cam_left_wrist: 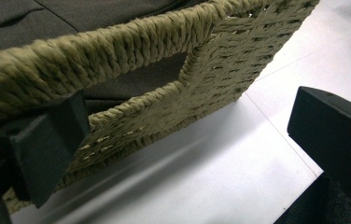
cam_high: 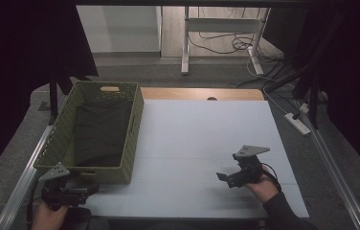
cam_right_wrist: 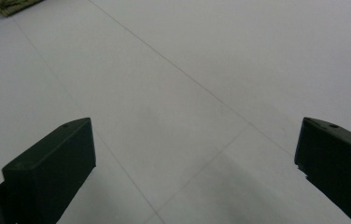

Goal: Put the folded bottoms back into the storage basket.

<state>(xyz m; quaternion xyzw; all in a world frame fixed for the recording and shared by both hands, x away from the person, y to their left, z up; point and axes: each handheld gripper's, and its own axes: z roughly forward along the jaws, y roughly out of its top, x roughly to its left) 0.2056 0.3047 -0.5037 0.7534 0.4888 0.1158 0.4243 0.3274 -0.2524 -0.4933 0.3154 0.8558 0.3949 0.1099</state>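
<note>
Left gripper at basket corner

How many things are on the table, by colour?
Green: 1, the woven basket
Black: 3, the cloth in the basket, the left gripper and the right gripper
Total: 4

We see two black grippers: the left gripper and right gripper each carry a grey three-cornered plate and thick, blocky jaws. A black cable loops from the right one; a dark sleeve covers that arm.
</note>
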